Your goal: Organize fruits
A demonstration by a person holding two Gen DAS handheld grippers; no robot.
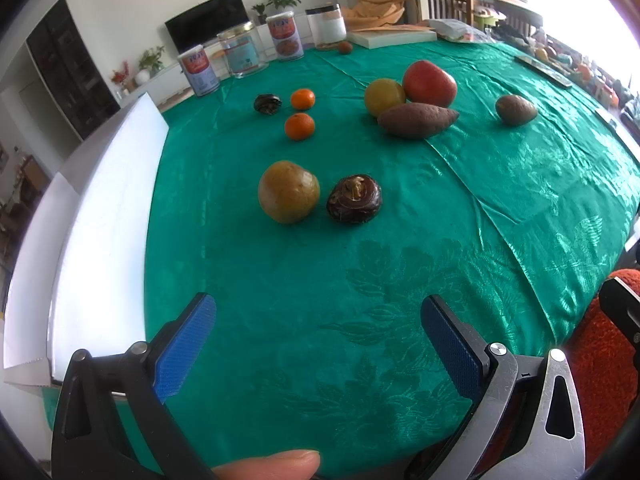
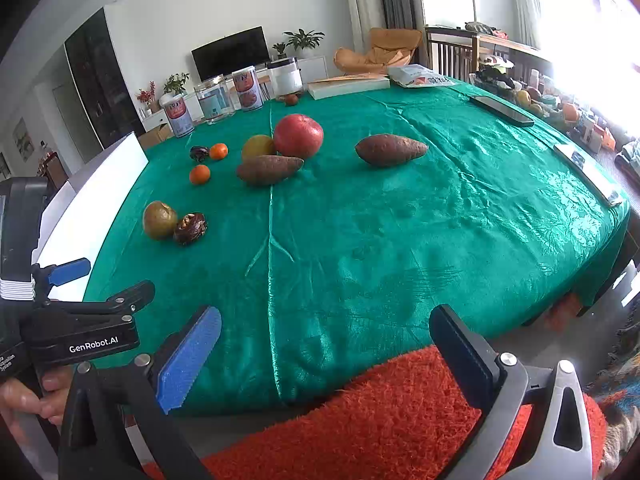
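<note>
Green patterned cloth covers the tabletop, and the fruit lies scattered across it. Nearest the left claw sit a yellow-brown pear and a dark chestnut, just beside each other. Farther back are two tangerines, near one another, with a second dark chestnut beside the far one. To their right a red apple touches a yellow pear, and a sweet potato lies against both. Another sweet potato rests well apart, farther right. A white box stands along the cloth's left edge, and cans and jars line the far side.

The left claw hangs wide open over bare cloth, holding nothing. The right claw is also spread wide and empty, at the near edge of the tabletop, above an orange rug.
</note>
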